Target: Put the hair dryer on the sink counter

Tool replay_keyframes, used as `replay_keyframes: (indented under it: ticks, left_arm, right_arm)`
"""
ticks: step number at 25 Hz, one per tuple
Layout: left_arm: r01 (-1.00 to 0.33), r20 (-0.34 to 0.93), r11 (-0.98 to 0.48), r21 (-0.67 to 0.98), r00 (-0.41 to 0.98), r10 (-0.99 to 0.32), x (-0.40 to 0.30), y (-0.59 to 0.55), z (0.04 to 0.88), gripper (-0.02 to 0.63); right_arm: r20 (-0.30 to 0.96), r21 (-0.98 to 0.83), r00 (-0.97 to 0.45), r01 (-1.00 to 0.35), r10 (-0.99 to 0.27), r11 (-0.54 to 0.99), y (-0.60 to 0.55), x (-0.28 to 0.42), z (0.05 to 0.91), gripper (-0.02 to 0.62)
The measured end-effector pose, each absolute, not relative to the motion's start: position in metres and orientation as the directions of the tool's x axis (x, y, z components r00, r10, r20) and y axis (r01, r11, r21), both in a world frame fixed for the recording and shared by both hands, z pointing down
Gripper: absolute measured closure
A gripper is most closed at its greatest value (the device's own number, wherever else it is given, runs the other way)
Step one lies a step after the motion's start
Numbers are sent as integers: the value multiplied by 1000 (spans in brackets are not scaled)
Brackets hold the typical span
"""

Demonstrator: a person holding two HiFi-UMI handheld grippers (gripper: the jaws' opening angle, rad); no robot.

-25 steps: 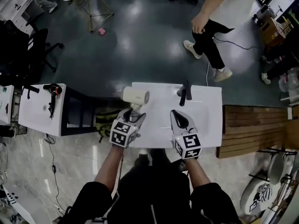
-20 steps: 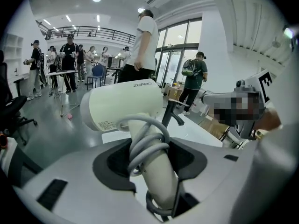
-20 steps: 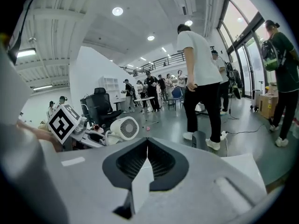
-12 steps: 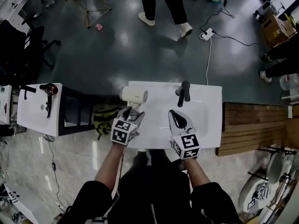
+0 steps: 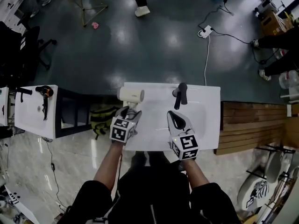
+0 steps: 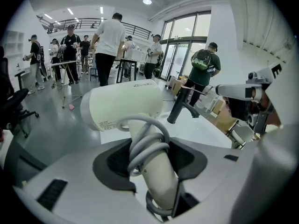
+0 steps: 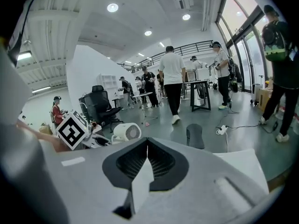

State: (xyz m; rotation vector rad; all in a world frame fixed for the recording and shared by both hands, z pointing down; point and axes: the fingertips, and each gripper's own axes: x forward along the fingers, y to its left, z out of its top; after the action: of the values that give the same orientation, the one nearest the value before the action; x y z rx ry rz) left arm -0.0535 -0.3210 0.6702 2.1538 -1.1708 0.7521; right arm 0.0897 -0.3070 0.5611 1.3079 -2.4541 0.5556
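The hair dryer (image 5: 130, 94) is seen over the 10 o'clock corner of the white sink counter (image 5: 205, 106); whether it rests on the surface cannot be told. Its cream barrel is laid along the 9-to-3 line, and its handle is run toward 6 o'clock into the left gripper (image 5: 128, 112), whose jaws are clamped on it.

Only in the left gripper view is a grey cord shown wound round the handle of the hair dryer (image 6: 124, 107), with the left gripper (image 6: 149, 160) pressed against handle and coils, and small print on the barrel's side.

Only in the right gripper view is the round grilled end of the hair dryer (image 7: 126, 132) revealed, turned toward 3 o'clock of the head view.

The right gripper (image 5: 176, 118) is held over the counter's middle, and in its own view the right gripper (image 7: 145, 164) is found with jaws pressed together on nothing. A black faucet (image 5: 181, 94) is placed at its 12 o'clock.
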Motion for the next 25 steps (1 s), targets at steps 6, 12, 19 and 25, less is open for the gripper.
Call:
replay_keyframes:
  ticks: [6, 12, 19, 25]
  left_arm:
    - [-870, 720, -442, 218, 449, -529, -52, -325, 685, 388]
    - [-873, 733, -438, 215, 441, -518, -51, -326, 699, 388]
    - [-875, 749, -430, 223, 436, -499, -50, -331, 713, 388]
    - [-878, 756, -424, 224, 431, -493, -53, -334, 723, 388]
  right_arm:
    - [449, -201, -537, -839, -714, 505, -309, 91, 568, 591]
    - [453, -219, -538, -840, -711, 496, -309, 93, 571, 591]
    - [458, -225, -539, -840, -707, 494, -309, 90, 573, 591]
    - [466, -227, -542, -838, -700, 497, -306, 88, 576, 591]
